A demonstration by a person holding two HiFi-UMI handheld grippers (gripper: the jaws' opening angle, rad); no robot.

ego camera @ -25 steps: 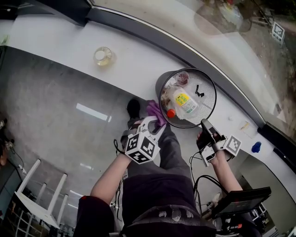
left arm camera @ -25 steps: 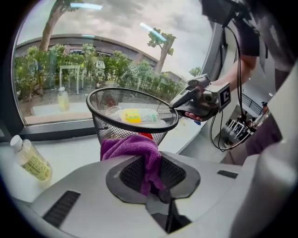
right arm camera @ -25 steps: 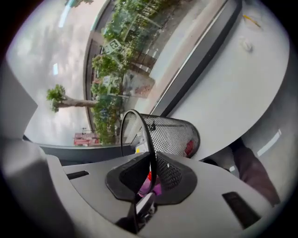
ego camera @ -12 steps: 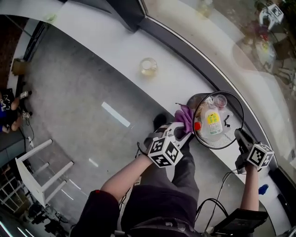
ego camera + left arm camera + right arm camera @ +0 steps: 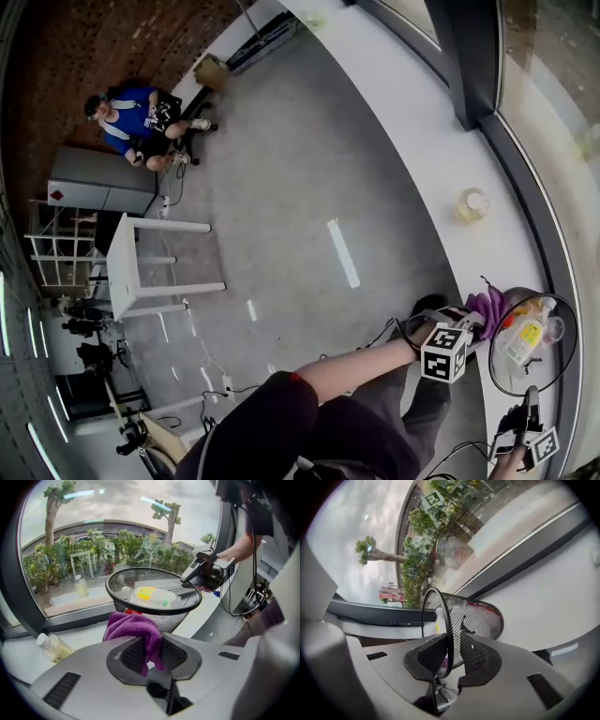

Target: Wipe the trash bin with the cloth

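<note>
A black wire-mesh trash bin point(image 5: 547, 364) stands on the white ledge by the window, with a yellow-labelled plastic bottle point(image 5: 525, 337) and other litter inside. My left gripper point(image 5: 473, 319) is shut on a purple cloth point(image 5: 136, 627), which rests against the bin's point(image 5: 154, 597) outer wall just under the rim. The jaws of my right gripper point(image 5: 453, 644) straddle the bin's rim point(image 5: 449, 634) on the opposite side. They are closing, and a gap shows beside one pad. In the head view the right gripper point(image 5: 531, 401) sits at the bottom right edge.
A small bottle of yellow liquid point(image 5: 472, 204) stands on the ledge point(image 5: 412, 112) to the left of the bin. A white table point(image 5: 141, 267) and a seated person in blue point(image 5: 136, 122) are far off across the grey floor. Cables trail near my legs.
The head view has swung away to the left, so the bin sits at the lower right edge. The left gripper still holds the cloth at the bin. The right gripper stays at the rim.
</note>
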